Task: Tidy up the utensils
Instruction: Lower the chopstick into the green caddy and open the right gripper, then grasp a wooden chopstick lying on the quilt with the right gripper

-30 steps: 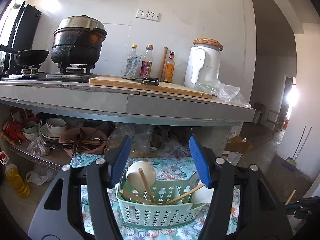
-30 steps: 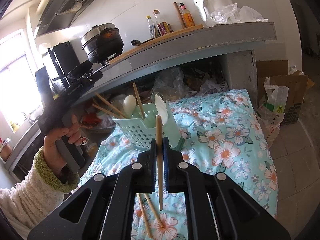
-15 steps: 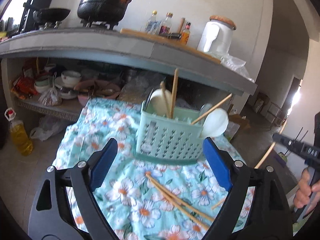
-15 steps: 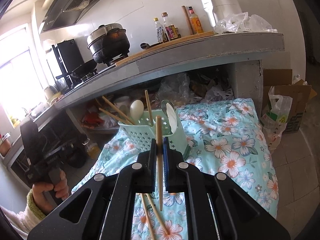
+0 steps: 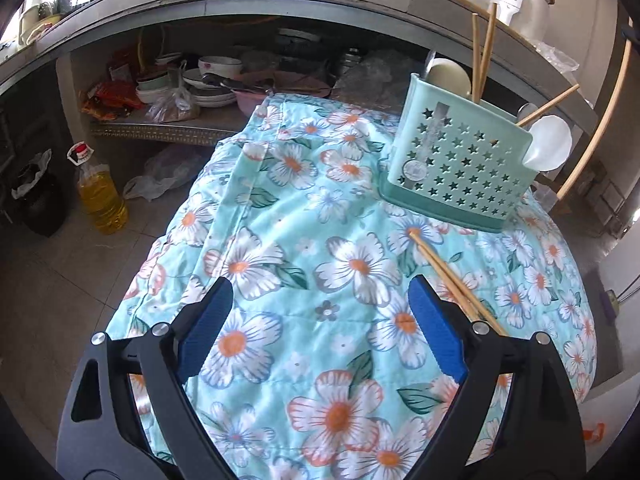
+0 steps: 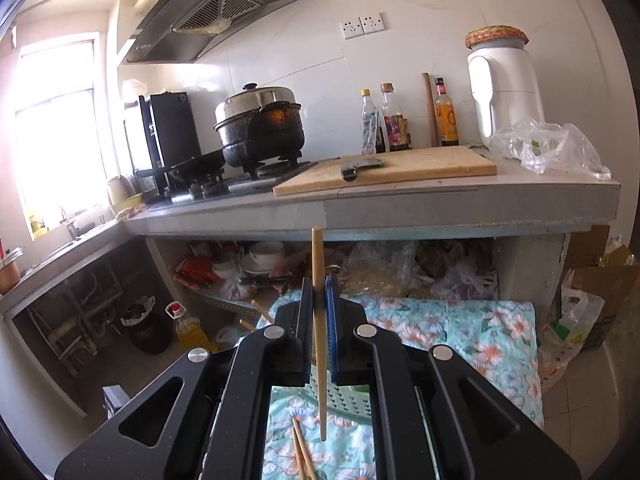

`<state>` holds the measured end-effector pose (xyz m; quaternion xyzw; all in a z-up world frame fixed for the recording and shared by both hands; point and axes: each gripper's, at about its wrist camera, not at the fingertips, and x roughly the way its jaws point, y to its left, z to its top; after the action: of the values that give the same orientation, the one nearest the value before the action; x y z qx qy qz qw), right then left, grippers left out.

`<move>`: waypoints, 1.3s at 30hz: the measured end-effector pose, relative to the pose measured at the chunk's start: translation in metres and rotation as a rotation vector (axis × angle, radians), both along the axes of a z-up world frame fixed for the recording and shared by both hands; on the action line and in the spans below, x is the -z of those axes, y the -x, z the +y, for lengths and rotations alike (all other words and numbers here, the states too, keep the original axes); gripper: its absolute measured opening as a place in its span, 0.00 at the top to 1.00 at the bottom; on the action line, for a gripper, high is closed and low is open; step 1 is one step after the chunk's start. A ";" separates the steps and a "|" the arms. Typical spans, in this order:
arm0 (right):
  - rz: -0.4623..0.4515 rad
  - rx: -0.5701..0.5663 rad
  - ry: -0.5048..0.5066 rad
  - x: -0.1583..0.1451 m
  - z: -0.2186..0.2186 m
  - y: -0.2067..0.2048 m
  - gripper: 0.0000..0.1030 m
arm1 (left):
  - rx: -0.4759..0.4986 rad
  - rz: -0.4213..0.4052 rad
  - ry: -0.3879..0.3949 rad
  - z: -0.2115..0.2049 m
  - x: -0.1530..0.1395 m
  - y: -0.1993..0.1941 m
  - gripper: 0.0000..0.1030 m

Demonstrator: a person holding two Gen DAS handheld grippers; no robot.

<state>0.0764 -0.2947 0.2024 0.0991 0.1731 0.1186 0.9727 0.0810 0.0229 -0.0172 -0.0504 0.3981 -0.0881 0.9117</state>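
A mint-green perforated utensil basket (image 5: 456, 160) stands on the flowered cloth (image 5: 312, 264), holding chopsticks and white spoons. Two loose wooden chopsticks (image 5: 448, 276) lie on the cloth in front of it, by my left gripper's right finger. My left gripper (image 5: 320, 316) is open and empty, low over the cloth. My right gripper (image 6: 319, 308) is shut on one wooden chopstick (image 6: 318, 320), held upright above the basket (image 6: 348, 400), which is mostly hidden behind the fingers. That chopstick also shows at the right edge of the left wrist view (image 5: 600, 128). The loose chopsticks (image 6: 300, 456) show below.
A grey counter (image 6: 440, 204) carries a cutting board (image 6: 400, 168), black pot (image 6: 260, 132), bottles and a white appliance (image 6: 504, 92). Bowls and bags fill the shelf under it (image 5: 208, 80). An oil bottle (image 5: 100, 196) stands on the floor to the left.
My left gripper has dropped and tilted down toward the cloth, left of the loose chopsticks. My right gripper has moved forward over the basket and tilted up, still holding the chopstick.
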 end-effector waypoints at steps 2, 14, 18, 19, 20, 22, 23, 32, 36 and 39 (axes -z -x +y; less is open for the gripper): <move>-0.016 0.007 -0.004 -0.011 0.002 -0.012 0.94 | -0.022 0.002 -0.008 0.008 0.001 0.001 0.16; -0.036 0.089 -0.015 -0.025 0.010 -0.087 0.94 | -0.101 0.023 -0.038 0.027 -0.002 -0.001 0.14; -0.009 0.100 -0.026 -0.016 0.011 -0.102 0.94 | -0.108 0.023 -0.036 0.031 -0.002 0.000 0.14; 0.002 0.099 -0.034 -0.014 0.011 -0.103 0.94 | -0.110 0.026 -0.034 0.032 -0.001 0.000 0.14; 0.010 0.096 -0.039 -0.011 0.010 -0.104 0.94 | -0.112 0.028 -0.031 0.033 -0.001 0.000 0.14; 0.022 0.093 -0.035 -0.007 0.010 -0.099 0.94 | -0.113 0.029 -0.029 0.034 0.000 0.000 0.14; 0.030 0.090 -0.034 -0.004 0.009 -0.095 0.94 | -0.114 0.031 -0.031 0.035 0.001 0.000 0.14; 0.261 -0.024 0.048 0.060 -0.002 -0.047 0.65 | -0.126 0.054 -0.001 0.042 0.009 -0.002 0.14; 0.437 -0.028 0.165 0.123 -0.002 -0.033 0.62 | -0.112 0.058 0.012 0.039 0.011 -0.002 0.14; 0.596 0.009 -0.088 0.173 -0.038 -0.028 0.62 | -0.099 0.055 0.017 0.034 0.010 -0.001 0.14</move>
<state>0.1044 -0.3324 0.0296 0.1723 0.4454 0.0872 0.8743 0.0818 0.0568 -0.0271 -0.0803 0.4190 -0.0451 0.9033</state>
